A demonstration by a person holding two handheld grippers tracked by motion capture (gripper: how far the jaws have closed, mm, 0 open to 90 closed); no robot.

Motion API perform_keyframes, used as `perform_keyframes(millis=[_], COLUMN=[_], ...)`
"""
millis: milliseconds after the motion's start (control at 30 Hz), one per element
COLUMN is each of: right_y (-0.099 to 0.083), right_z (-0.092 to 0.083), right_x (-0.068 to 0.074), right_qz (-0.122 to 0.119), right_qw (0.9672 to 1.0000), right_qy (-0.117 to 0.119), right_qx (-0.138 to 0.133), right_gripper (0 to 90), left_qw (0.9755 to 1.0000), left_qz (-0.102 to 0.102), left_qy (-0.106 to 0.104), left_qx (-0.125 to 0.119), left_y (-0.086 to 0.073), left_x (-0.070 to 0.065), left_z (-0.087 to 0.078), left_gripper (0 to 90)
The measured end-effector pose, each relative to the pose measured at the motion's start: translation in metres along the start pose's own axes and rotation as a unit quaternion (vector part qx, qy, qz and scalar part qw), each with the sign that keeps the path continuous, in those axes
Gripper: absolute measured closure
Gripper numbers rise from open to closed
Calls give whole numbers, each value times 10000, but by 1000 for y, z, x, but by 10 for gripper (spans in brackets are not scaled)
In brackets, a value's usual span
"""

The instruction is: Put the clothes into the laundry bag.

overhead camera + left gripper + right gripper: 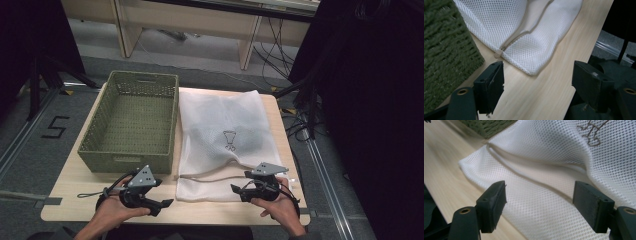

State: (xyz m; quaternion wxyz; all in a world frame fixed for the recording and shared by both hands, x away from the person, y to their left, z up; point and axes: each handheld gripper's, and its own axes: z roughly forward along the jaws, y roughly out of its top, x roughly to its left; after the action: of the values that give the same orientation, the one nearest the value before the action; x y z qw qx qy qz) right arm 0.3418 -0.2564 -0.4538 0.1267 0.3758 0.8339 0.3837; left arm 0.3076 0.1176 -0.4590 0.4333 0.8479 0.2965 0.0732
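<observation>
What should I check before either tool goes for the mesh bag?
1. Left tool open, nothing between its jaws: ok.
2. Right tool open, above the mesh bag without pinching it: ok.
3. Bag lying flat on the table, beside the basket: ok.
4. Zipper pull at the bag's near corner, in front of the left tool: ok.
5. Zipper fully shut: cannot tell.
6. Basket empty: ok.
</observation>
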Motion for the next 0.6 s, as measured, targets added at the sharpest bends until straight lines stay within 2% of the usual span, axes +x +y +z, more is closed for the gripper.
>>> perform_keyframes(millis=[33,67,100,133,167,200,233,267,300,333,367,400,433,467,600], right_y=[-1,-3,-3,-5,-7,-9,-10,-12,-13,-15,-16,-17,-17,-17,-18], right_z=[0,-1,-2,-2,-3,-3,-5,-6,-8,-7,-10,-10,-10,-11,-8], right_x=[2,4,6,7,11,11,13,14,15,14,15,14,14,13,11], right_qz=[-87,-139,-166,-276,-54,-97,-11,13,58,-96,74,41,126,94,6], right_qw=[10000,9999,9999,9996,10000,9999,10000,9999,9998,9999,9998,9998,9997,9996,9995], right_qy=[0,-23,-3,12,-54,-36,-72,-84,-127,-139,-198,-199,-229,-249,-303], right_qx=[-28,-42,19,-6,-9,15,66,89,107,-13,26,36,19,51,82], right_gripper=[266,261,259,251,236,230,226,217,211,208,206,204,203,203,204], left_qw=[9999,10000,9998,9998,10000,9997,9994,9999,9999,9999,9998,9997,9998,9995,9995], left_qz=[158,-4,167,145,43,179,293,90,106,106,161,162,98,204,237], left_qy=[-5,26,21,51,75,101,115,95,87,99,102,116,136,201,148], left_qx=[69,27,90,93,44,131,130,47,45,40,60,115,51,127,111], left_y=[0,-2,-2,-3,-4,-4,-4,-5,-5,-5,-4,-5,-5,-5,-4], left_x=[0,-3,-2,-3,-6,-5,-5,-7,-7,-7,-6,-5,-5,-3,-3], left_z=[-2,-2,-3,-4,-4,-5,-5,-3,-3,-3,-3,-3,-2,-4,-3], left_gripper=[253,252,251,251,250,248,243,243,242,241,240,239,238,236,237])
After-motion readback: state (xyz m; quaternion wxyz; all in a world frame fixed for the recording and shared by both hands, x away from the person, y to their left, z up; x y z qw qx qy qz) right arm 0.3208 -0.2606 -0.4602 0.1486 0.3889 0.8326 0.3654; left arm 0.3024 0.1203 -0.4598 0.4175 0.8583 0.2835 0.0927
